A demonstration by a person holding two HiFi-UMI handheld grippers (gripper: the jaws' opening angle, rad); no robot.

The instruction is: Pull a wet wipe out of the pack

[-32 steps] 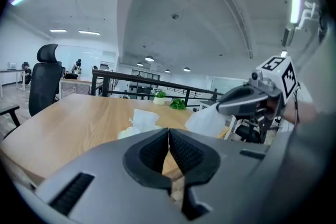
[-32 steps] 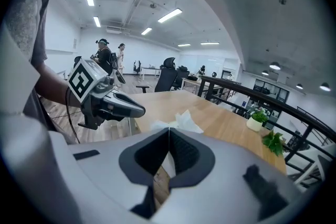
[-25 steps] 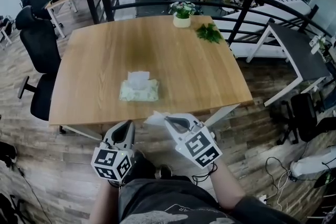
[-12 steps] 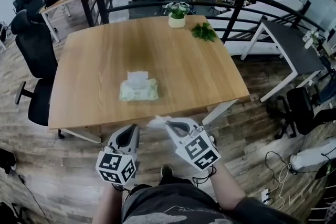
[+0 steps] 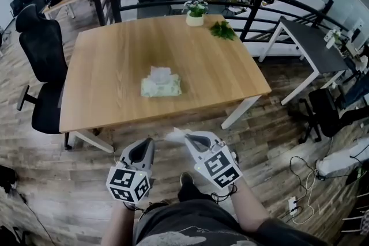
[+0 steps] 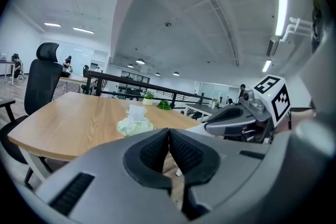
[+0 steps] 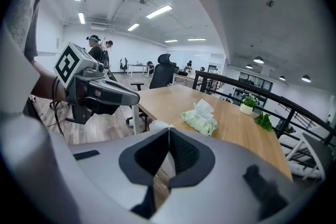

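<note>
Right claw (image 5: 185,136) clamps a white wipe (image 5: 174,135); left claw (image 5: 151,143) is pressed together; the pack (image 5: 161,87) (wipe poking up) lies on the surface (image 5: 104,66).

The wipe pack (image 5: 161,88) lies mid-table (image 5: 104,66); beyond the six o'clock edge, the right gripper (image 5: 185,136) pinches a wet wipe (image 5: 173,135), with the left gripper (image 5: 147,143) at its nine o'clock

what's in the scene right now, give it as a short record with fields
table: wooden, ahead of both tools
pack: on the table, one sheet sticking up from its top
left tool: shut, empty, off the table
right tool: shut on a wipe
wipe: white, free of the pack
plant: at the table's far edge
</note>
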